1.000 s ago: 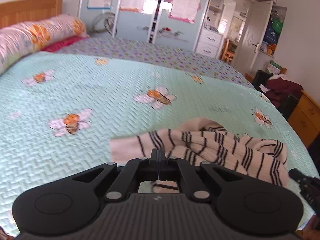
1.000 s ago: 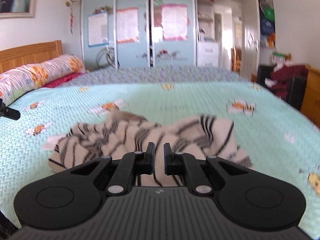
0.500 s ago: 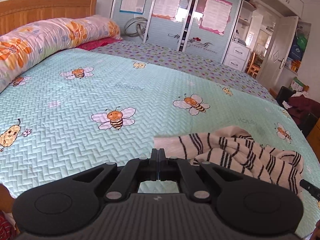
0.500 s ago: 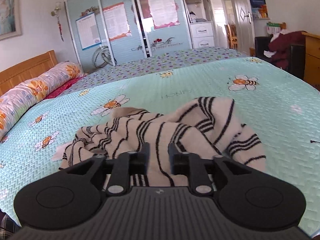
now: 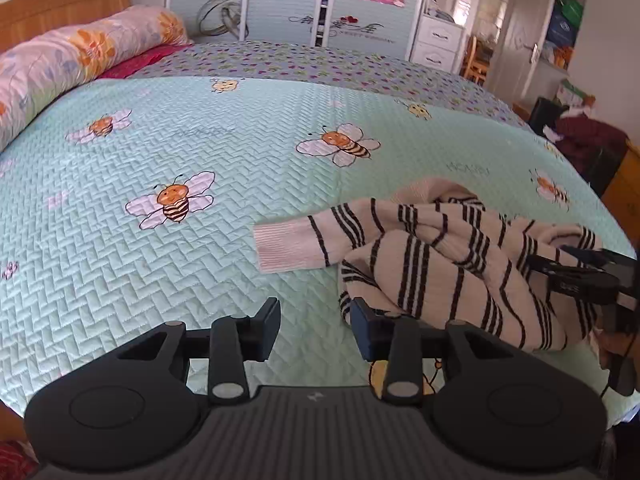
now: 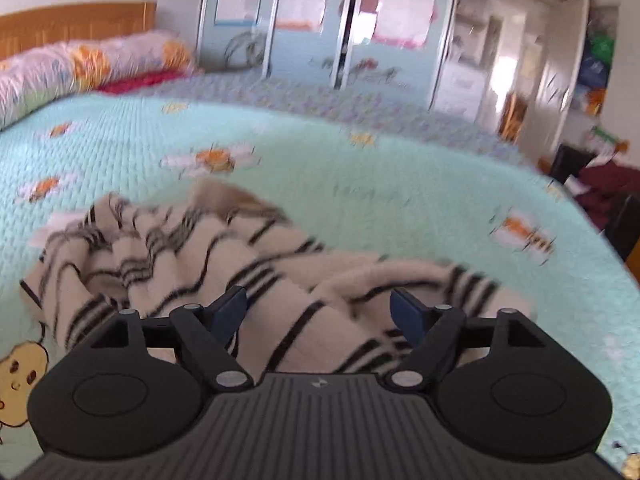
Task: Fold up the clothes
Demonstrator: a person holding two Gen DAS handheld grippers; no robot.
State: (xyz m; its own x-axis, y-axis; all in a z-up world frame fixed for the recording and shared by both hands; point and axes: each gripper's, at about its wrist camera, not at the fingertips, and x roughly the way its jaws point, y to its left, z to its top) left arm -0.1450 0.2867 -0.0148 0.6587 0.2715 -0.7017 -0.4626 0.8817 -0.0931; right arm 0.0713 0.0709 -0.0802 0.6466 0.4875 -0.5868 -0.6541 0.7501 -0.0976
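Note:
A cream sweater with black stripes (image 5: pixel 432 248) lies crumpled on the mint bee-print bedspread (image 5: pixel 200 152), one sleeve cuff stretched out to the left. My left gripper (image 5: pixel 314 320) is open just above the bedspread, its right finger close to the sweater's near edge, with nothing between the fingers. In the right wrist view, which is motion-blurred, the same sweater (image 6: pixel 224 248) fills the lower middle. My right gripper (image 6: pixel 320 310) is wide open low over the sweater's near part. The right gripper (image 5: pixel 576 276) also shows at the right edge of the left wrist view.
A floral bolster (image 5: pixel 72 60) and wooden headboard (image 5: pixel 60 8) lie far left. Blue wardrobe doors (image 5: pixel 288 0) stand behind the bed. A dark chair with maroon clothes (image 5: pixel 588 140) and a wooden cabinet (image 5: pixel 624 196) sit at the right.
Both grippers went from shut or nearly shut to open. The right gripper swung over the sweater's near part; the left view shifted so the sweater sits right of its fingers.

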